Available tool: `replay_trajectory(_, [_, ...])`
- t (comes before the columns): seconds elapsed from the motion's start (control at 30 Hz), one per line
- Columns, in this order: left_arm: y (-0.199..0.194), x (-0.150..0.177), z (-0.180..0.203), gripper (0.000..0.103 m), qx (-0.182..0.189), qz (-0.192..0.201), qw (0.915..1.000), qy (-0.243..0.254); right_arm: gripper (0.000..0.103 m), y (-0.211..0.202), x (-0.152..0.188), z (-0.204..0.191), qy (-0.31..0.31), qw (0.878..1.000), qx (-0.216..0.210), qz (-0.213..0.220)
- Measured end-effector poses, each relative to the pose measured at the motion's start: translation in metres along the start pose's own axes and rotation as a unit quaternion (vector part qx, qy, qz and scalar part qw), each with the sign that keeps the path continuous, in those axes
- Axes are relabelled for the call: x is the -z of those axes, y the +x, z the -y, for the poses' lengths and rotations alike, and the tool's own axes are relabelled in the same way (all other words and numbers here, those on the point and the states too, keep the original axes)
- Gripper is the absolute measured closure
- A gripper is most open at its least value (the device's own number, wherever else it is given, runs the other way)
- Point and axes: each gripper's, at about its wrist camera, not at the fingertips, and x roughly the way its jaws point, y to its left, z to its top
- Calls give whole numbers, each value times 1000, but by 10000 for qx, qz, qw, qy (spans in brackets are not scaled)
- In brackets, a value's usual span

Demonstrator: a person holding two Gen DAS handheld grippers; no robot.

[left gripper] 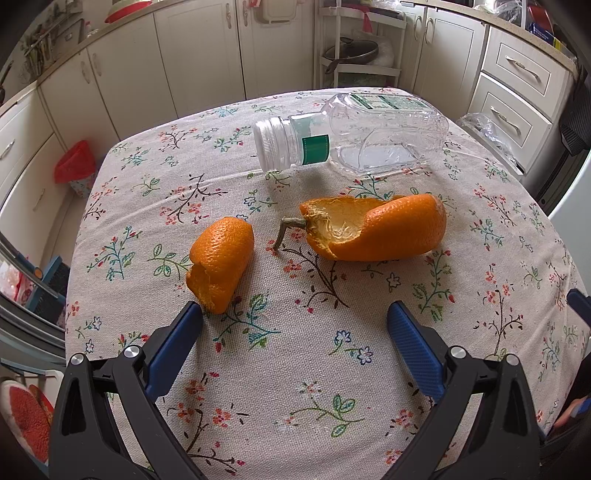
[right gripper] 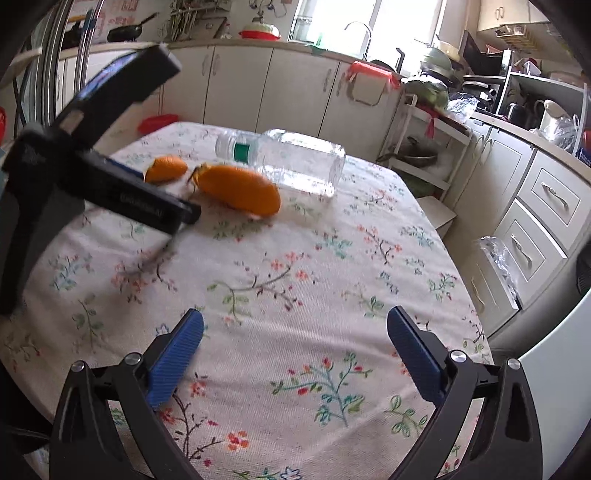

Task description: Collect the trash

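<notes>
We are in a home kitchen: cream cabinet doors with metal handles (left gripper: 199, 55) line the walls, a chrome tap (right gripper: 360, 31) stands by a bright window (right gripper: 340, 18), a black frying pan (right gripper: 127, 31) rests on the counter, and a floral cloth-covered table (right gripper: 295, 277) fills the middle.

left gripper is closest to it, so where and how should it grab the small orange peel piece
Grip the small curled orange peel piece across its domed middle, coming straight forward and low with the open left gripper. It lies hollow side down on the floral tablecloth, its torn edge nearest the left finger.
</notes>
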Motion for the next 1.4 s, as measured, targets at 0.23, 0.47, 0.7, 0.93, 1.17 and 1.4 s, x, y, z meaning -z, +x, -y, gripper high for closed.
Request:
replay_trajectory(0.23, [0,0,1,7,2,-1,10000,-4,8,5,-3,-2,49,10000,-10,-42])
replay_trajectory(0.47, [0,0,1,7,3,-2,10000,-5,8,5,-2,-2,75,9999,-67,-30])
replay_trajectory(0.7, [0,0,1,7,4,-4,10000,-9,8,4,-1,-2,53,10000,-68,4])
replay_trajectory(0.93, [0,0,0,7,4,-4,10000,-9,8,4,-2,-2,55,9999,-93,19])
replay_trajectory(1.17, [0,0,0,7,4,-5,10000,-9,8,6,-2,1,140,9998,-162,-7])
replay_trajectory(1.4, [0,0,0,7,3,-5,10000,-10,8,11,-2,9,372,9983,-415,-178])
